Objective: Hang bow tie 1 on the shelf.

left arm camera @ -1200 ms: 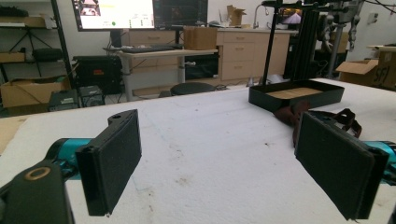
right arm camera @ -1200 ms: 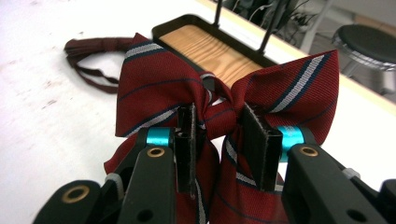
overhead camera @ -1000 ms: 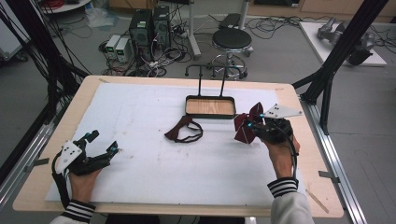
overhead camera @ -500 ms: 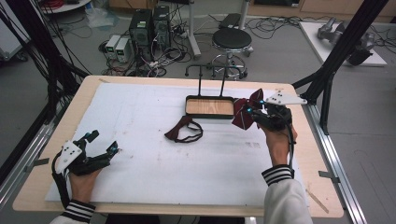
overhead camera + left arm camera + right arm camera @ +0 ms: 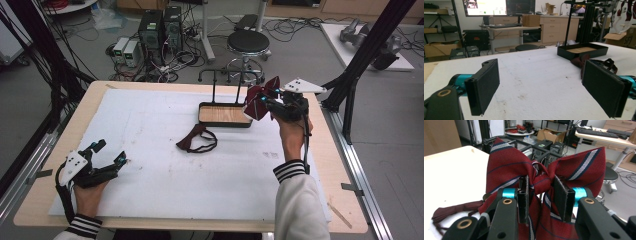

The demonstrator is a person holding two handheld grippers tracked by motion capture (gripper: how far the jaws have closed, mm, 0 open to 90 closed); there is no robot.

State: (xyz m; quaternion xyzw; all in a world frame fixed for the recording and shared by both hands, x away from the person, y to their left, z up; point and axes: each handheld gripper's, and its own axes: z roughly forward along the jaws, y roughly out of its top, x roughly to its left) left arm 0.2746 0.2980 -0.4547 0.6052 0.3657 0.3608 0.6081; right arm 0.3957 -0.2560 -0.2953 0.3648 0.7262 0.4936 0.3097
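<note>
My right gripper (image 5: 268,103) is shut on the knot of a red bow tie (image 5: 257,98) with white and navy stripes, held in the air over the right end of a black tray (image 5: 223,122). In the right gripper view the bow tie (image 5: 506,167) spreads wide above the gripper (image 5: 540,195), whose jaws pinch the knot. A thin black rack (image 5: 220,75) rises behind the tray. A second, dark red bow tie (image 5: 194,141) with its strap lies on the white mat. My left gripper (image 5: 111,152) rests open at the near left, its pads (image 5: 485,85) wide apart with nothing between them.
The tray (image 5: 584,51) has a wooden floor and stands at the far middle of the white mat (image 5: 150,165). The dark red bow tie (image 5: 579,61) lies just in front of it. A stool (image 5: 248,42) and computers stand on the floor beyond the table.
My right gripper has carried the striped bow tie away from me and upward, toward the rack behind the tray. The left gripper and the dark red bow tie have stayed put.
</note>
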